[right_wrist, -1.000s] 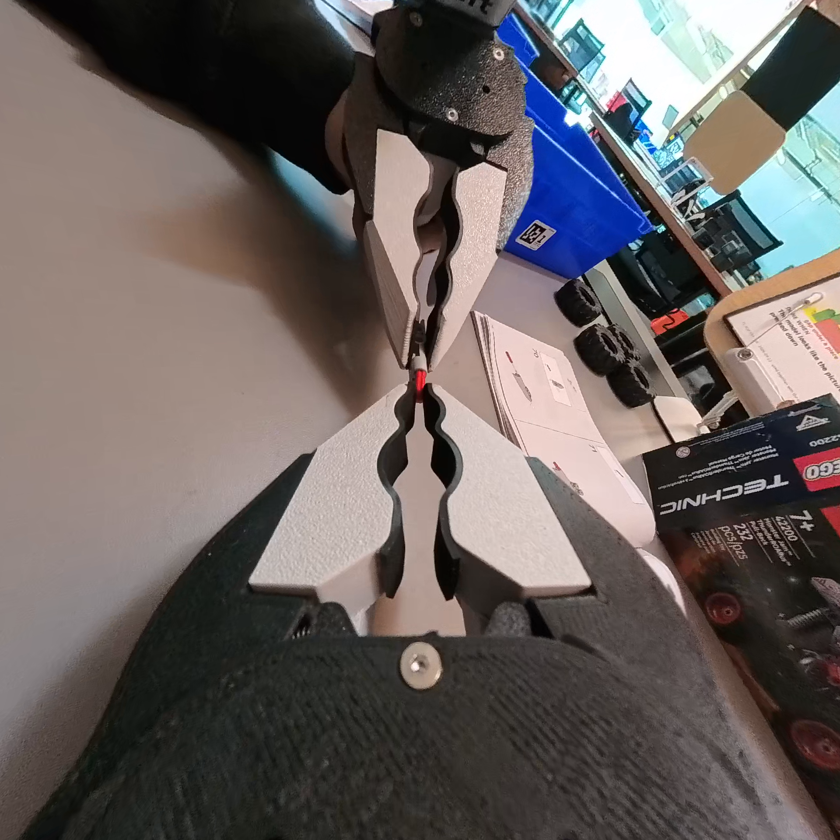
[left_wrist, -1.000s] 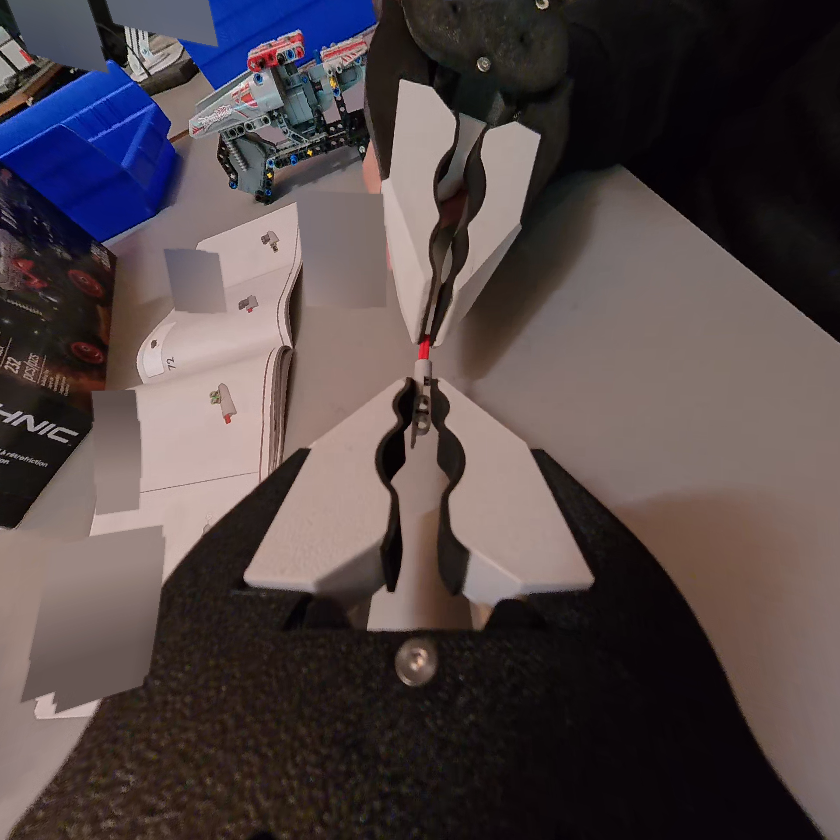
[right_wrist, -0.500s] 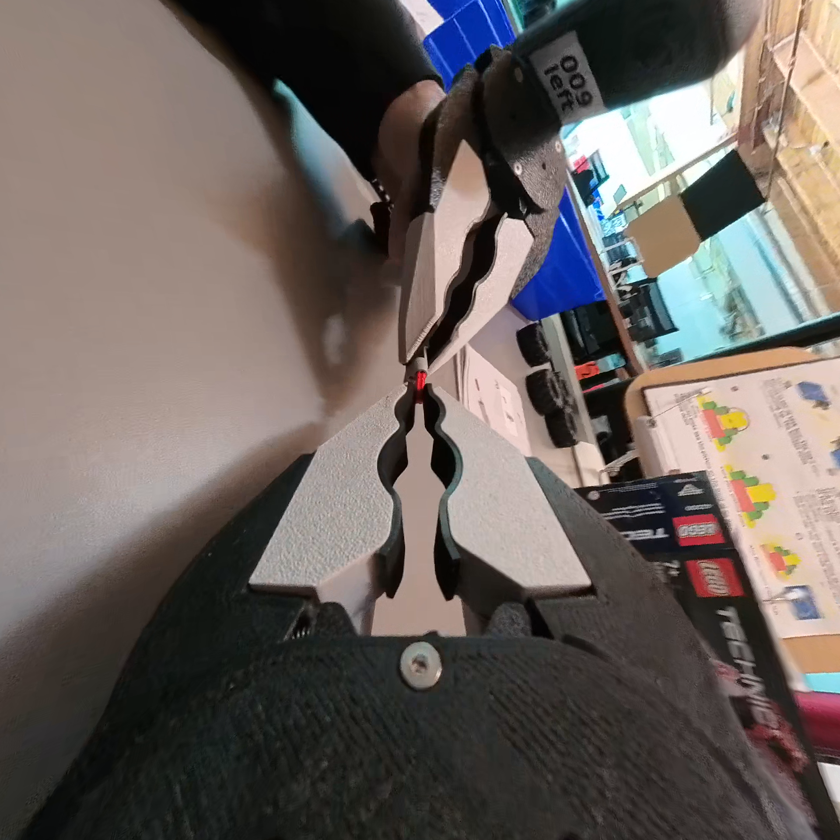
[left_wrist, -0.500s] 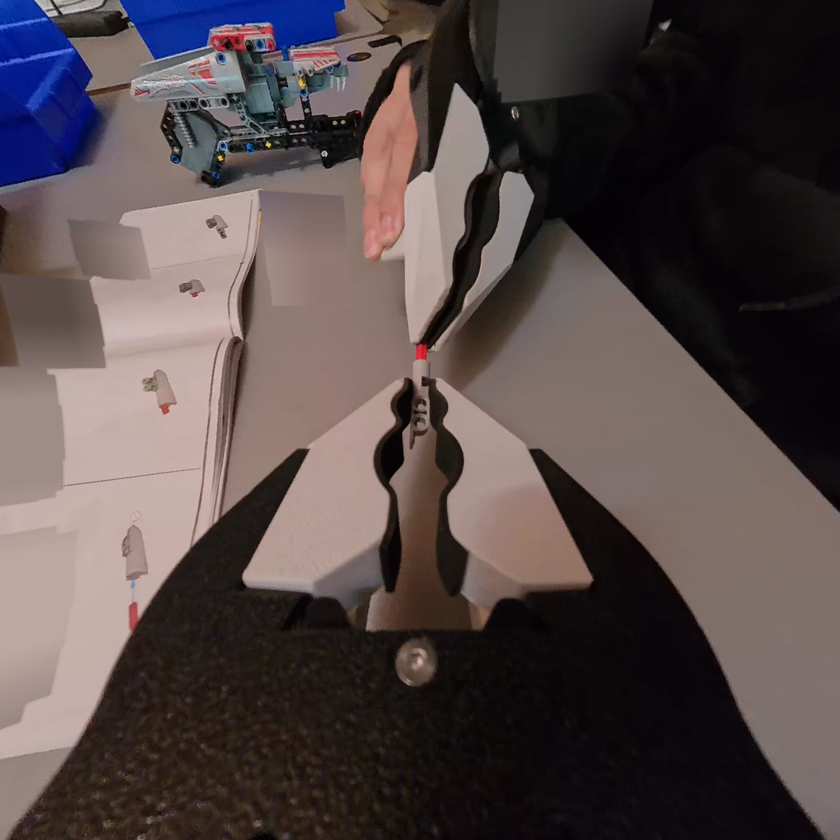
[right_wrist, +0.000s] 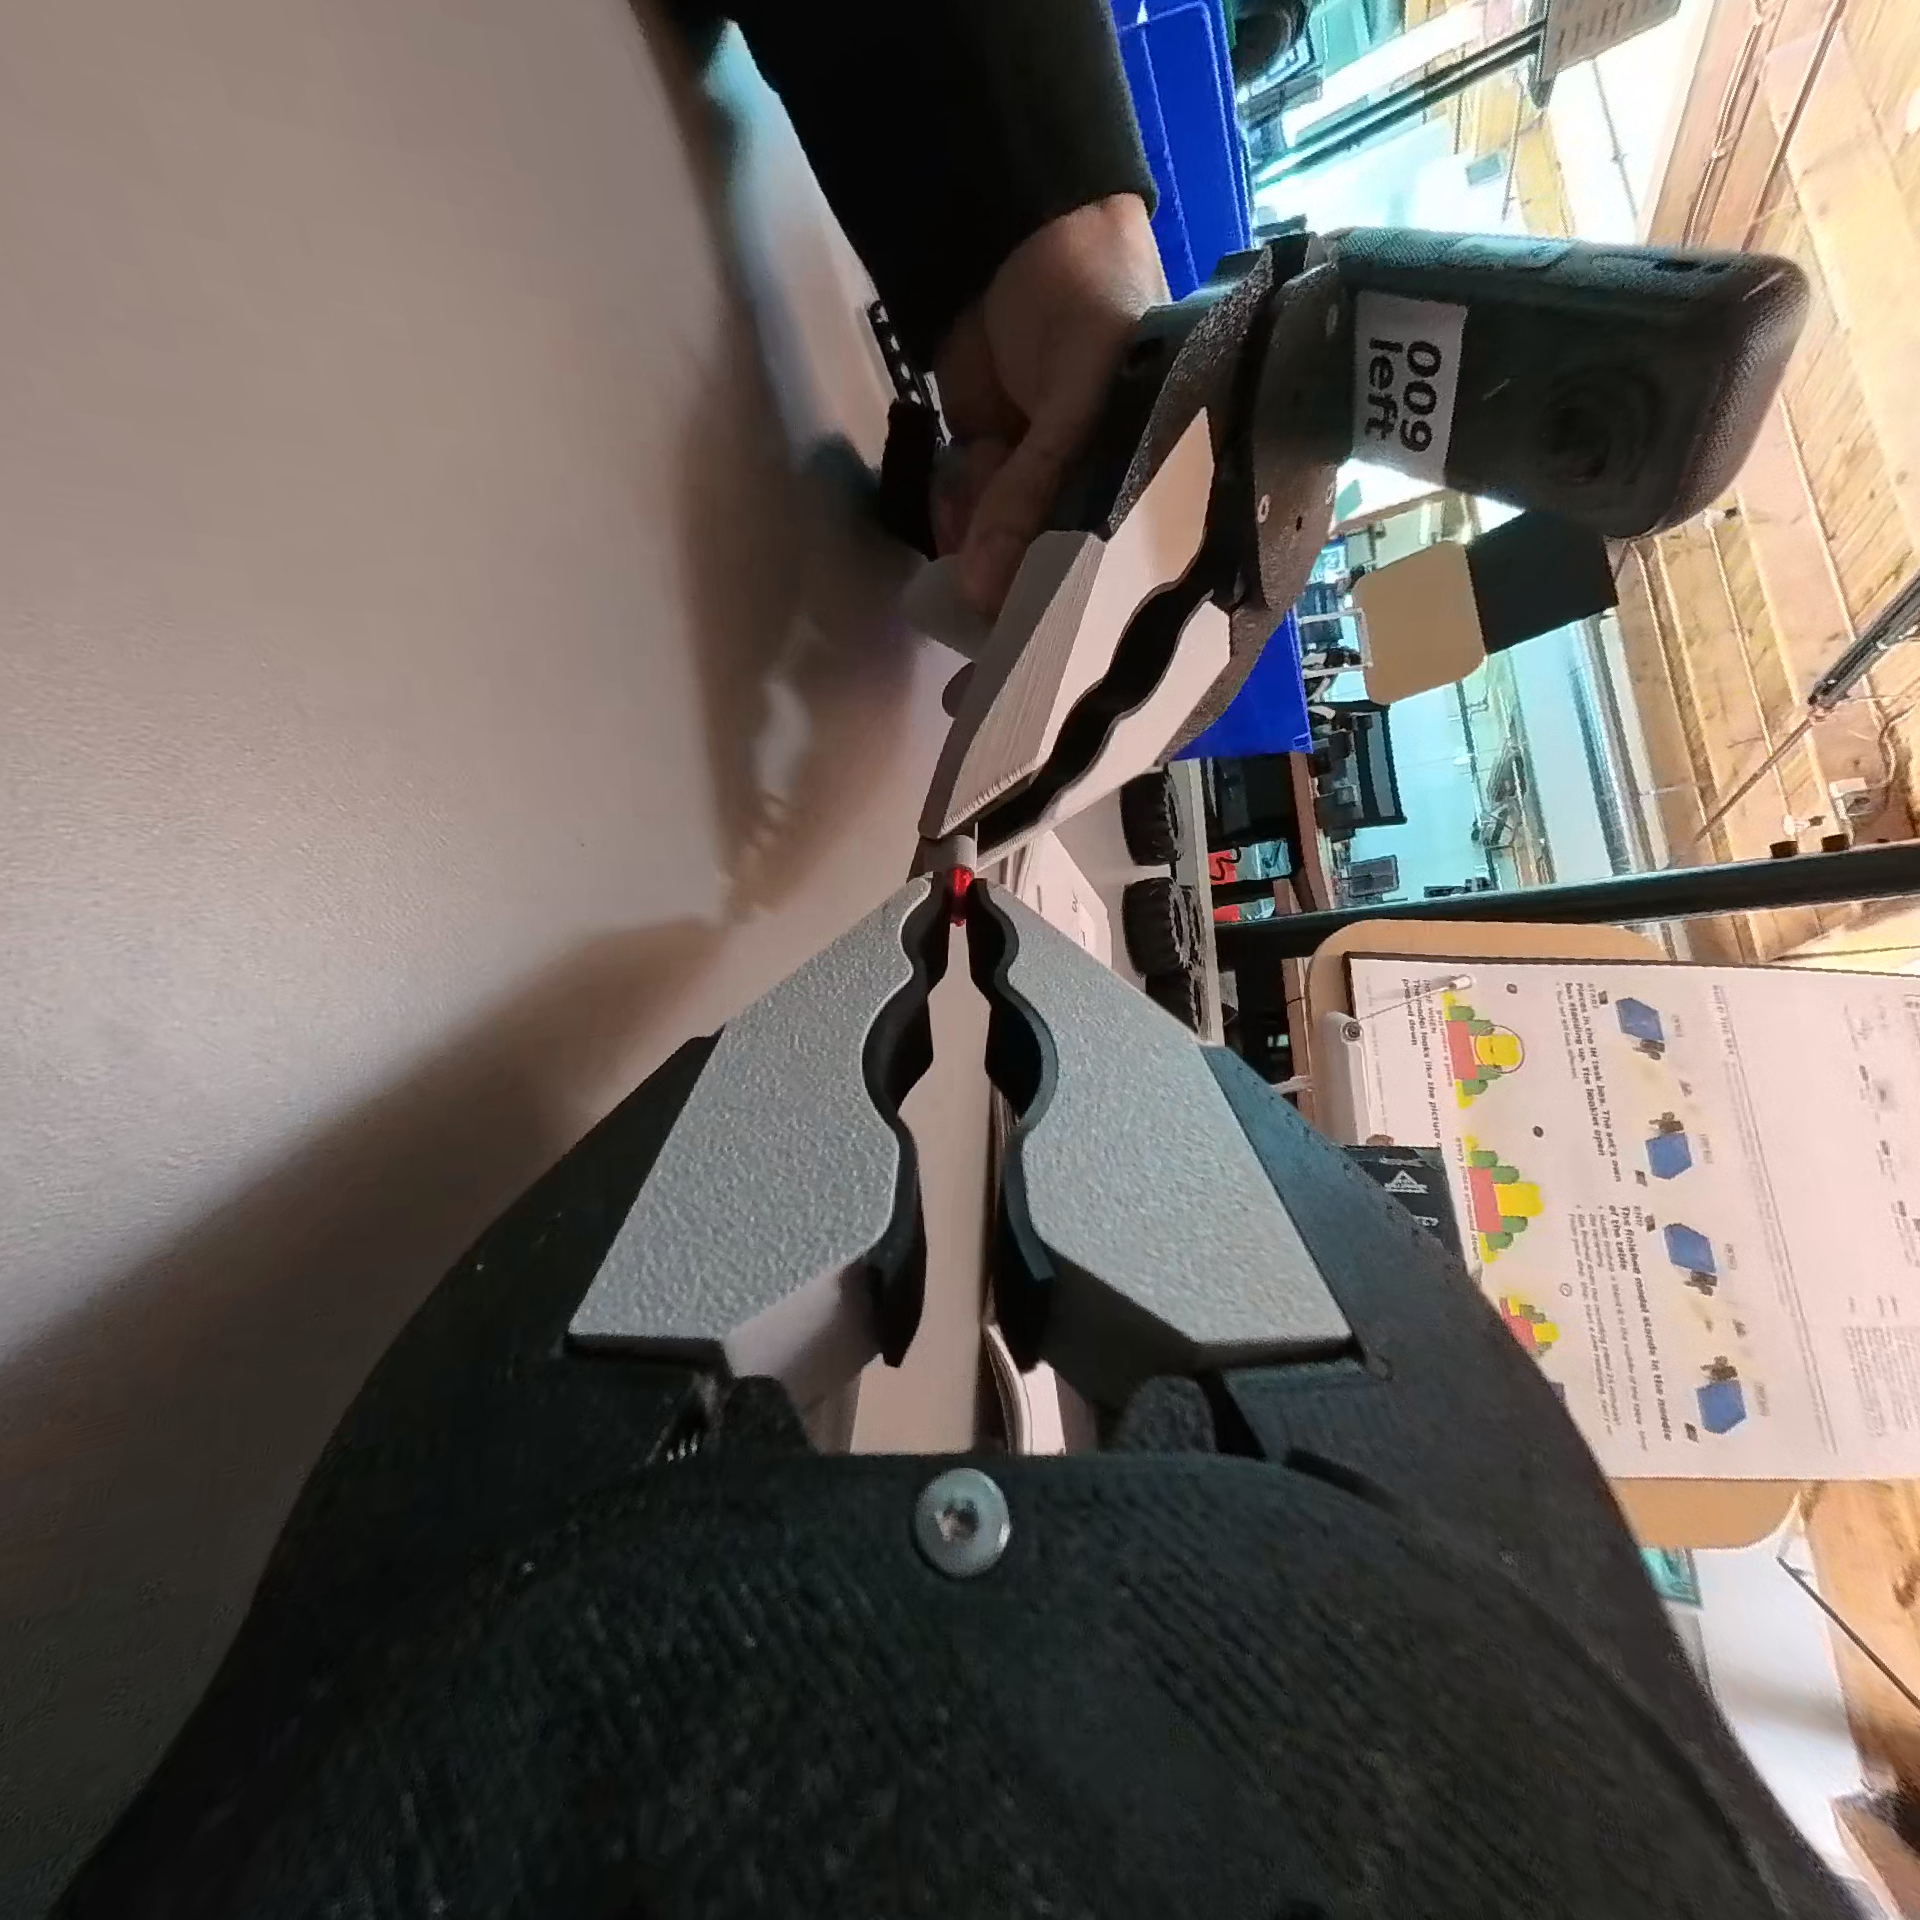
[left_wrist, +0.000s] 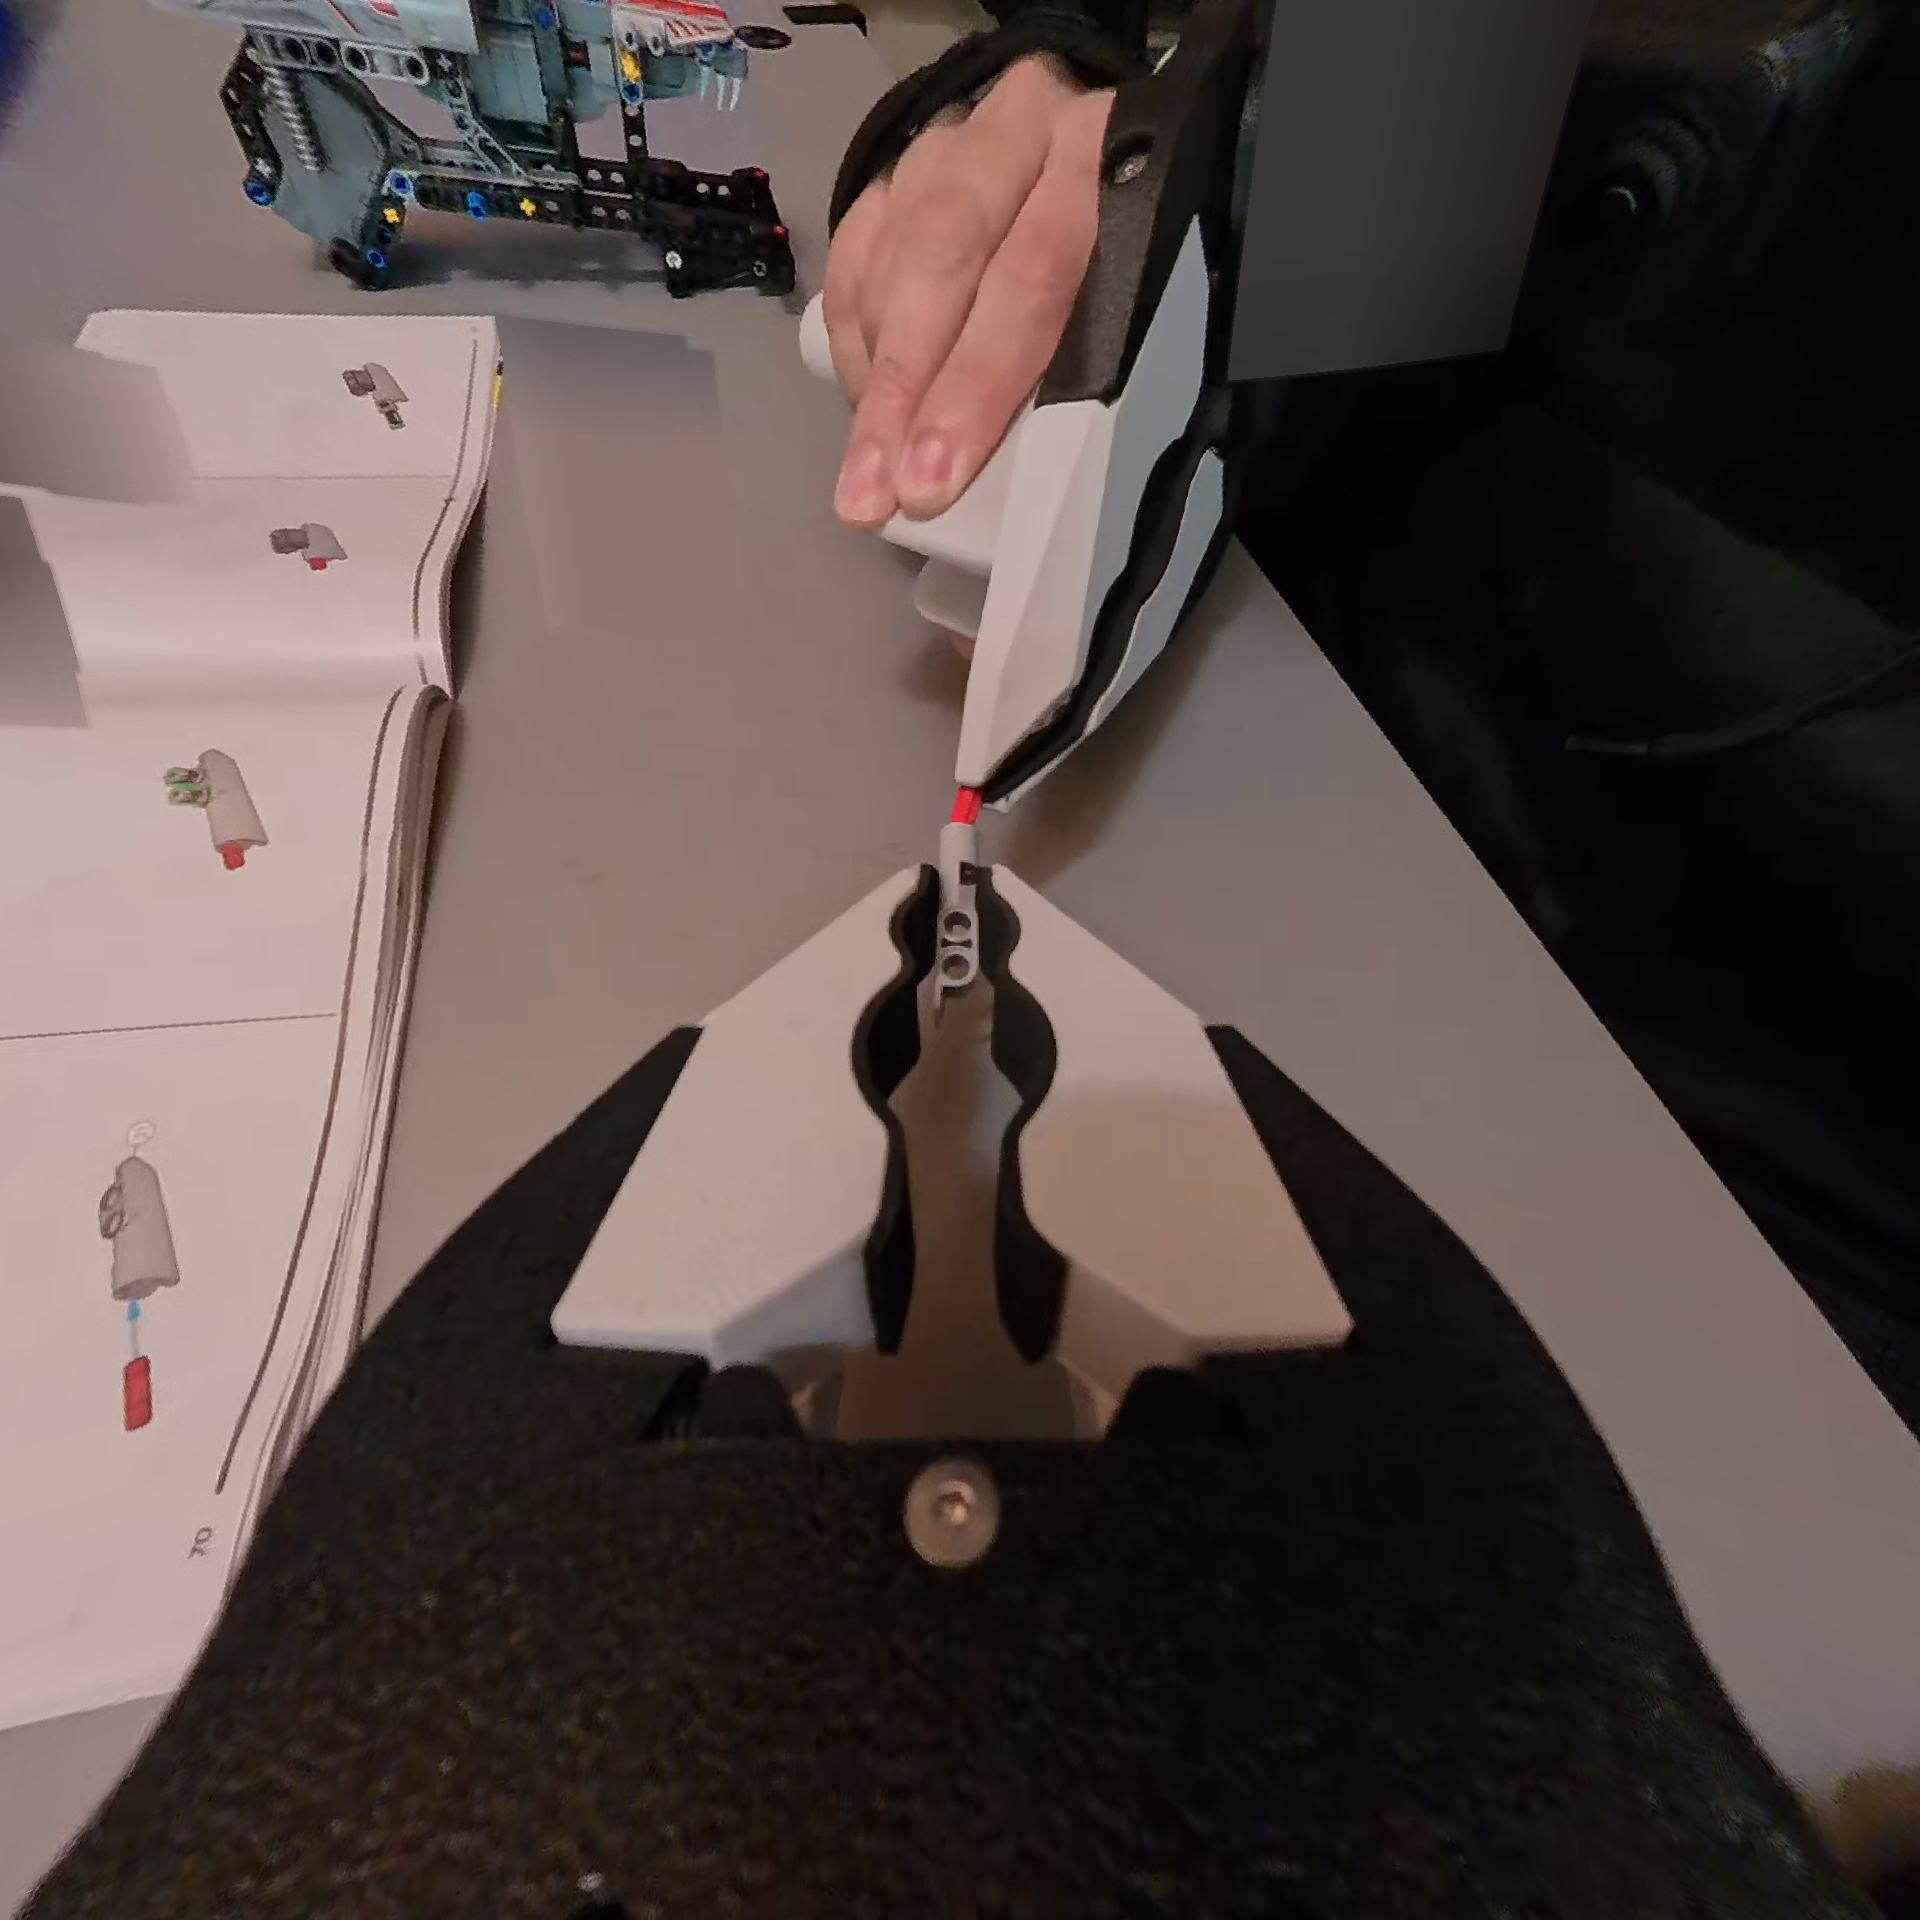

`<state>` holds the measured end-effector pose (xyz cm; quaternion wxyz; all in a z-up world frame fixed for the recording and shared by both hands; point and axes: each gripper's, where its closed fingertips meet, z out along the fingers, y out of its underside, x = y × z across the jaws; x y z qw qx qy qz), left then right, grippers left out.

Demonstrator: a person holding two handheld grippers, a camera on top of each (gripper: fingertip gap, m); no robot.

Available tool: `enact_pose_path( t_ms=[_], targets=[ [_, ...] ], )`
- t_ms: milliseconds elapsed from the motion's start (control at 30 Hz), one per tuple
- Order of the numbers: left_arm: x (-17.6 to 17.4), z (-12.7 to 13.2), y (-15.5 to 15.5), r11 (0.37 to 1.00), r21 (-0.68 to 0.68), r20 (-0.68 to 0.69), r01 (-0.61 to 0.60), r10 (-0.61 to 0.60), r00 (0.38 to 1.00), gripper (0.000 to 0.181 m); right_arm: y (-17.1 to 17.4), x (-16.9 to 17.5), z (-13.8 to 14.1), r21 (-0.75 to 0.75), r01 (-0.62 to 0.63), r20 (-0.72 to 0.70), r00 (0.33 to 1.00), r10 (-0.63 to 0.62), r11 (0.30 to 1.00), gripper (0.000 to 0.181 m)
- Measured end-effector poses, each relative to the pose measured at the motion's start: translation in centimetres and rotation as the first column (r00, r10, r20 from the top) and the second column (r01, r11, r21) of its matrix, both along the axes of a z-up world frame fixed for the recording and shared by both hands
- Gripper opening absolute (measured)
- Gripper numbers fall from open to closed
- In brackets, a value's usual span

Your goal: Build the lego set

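**Two grippers joined tip to tip over the table edge**

Compared with a second ago, the right gripper (left_wrist: 985,800) appears tilted further onto its side, the hand (left_wrist: 940,312) on it is now exposed, and the black box has left the left wrist view. The left gripper (left_wrist: 954,883) has its fingers narrowed onto one grey piece (left_wrist: 957,930) with round holes. The right gripper's fingers pinch one red pin (left_wrist: 966,803), whose free end enters the grey piece; in the right wrist view the pin (right_wrist: 957,896) sits between the fingertips. Also present: one open instruction booklet (left_wrist: 239,727), one partly built model (left_wrist: 499,135) behind it, and several black wheels (right_wrist: 1158,914), whose number cannot be told. The surface is a plain grey table (left_wrist: 675,675). Beyond it stand a blue bin (right_wrist: 1184,125), an illustrated board (right_wrist: 1662,1195) and wooden shelving.
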<state>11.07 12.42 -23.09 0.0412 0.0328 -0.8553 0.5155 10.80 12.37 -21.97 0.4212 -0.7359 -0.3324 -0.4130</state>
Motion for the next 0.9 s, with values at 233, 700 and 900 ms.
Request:
enact_pose_path(
  t_ms=[233, 700, 900],
  targets=[
    [-0.4, 0.0, 0.0, 0.999, 0.004, 0.035, 0.032, -0.032, 0.999, 0.004, 0.0, -0.4, 0.1, 0.058, -0.039, -0.247, 0.968, 0.052, 0.998, 0.002],
    [-0.6, 0.2, -0.2, 1.0, -0.013, 0.003, 0.028, -0.028, 1.0, 0.004, -0.2, -0.5, 0.5, 0.106, -0.057, -0.342, 0.935, 0.09, 0.993, 0.002],
    [-0.2, -0.1, -0.3, 1.0, 0.006, 0.046, 0.009, -0.009, 0.999, 0.003, -0.3, -0.2, 0.2, 0.103, -0.039, -0.381, 0.921, 0.076, 0.994, 0.002]
  ],
)
